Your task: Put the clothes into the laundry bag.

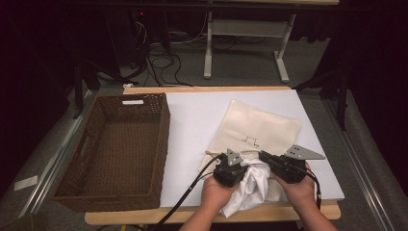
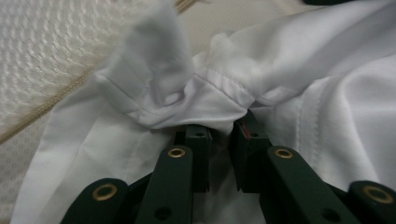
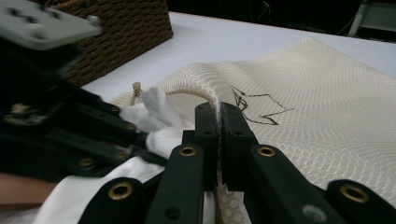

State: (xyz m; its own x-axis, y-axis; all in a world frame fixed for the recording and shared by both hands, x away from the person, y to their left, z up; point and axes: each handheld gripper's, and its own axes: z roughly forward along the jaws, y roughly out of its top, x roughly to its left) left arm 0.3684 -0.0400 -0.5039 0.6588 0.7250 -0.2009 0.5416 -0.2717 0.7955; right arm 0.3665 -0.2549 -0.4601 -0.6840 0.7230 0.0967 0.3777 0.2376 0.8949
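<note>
Clamped in my right tool (image 3: 218, 122) is the cream mesh bag's (image 1: 262, 126) mouth edge; my left tool (image 2: 219, 135), jaws narrowly apart, pinches the white garment (image 1: 250, 185) directly before that opening on the counter (image 1: 192, 120).

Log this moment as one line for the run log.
left gripper: shut on shirt | right gripper: shut on bag rim, holding mouth open | shirt partly at bag mouth | basket at left

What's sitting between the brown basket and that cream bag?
Nothing: in the high view, bare white table separates the wicker basket from the cream mesh bag.
</note>
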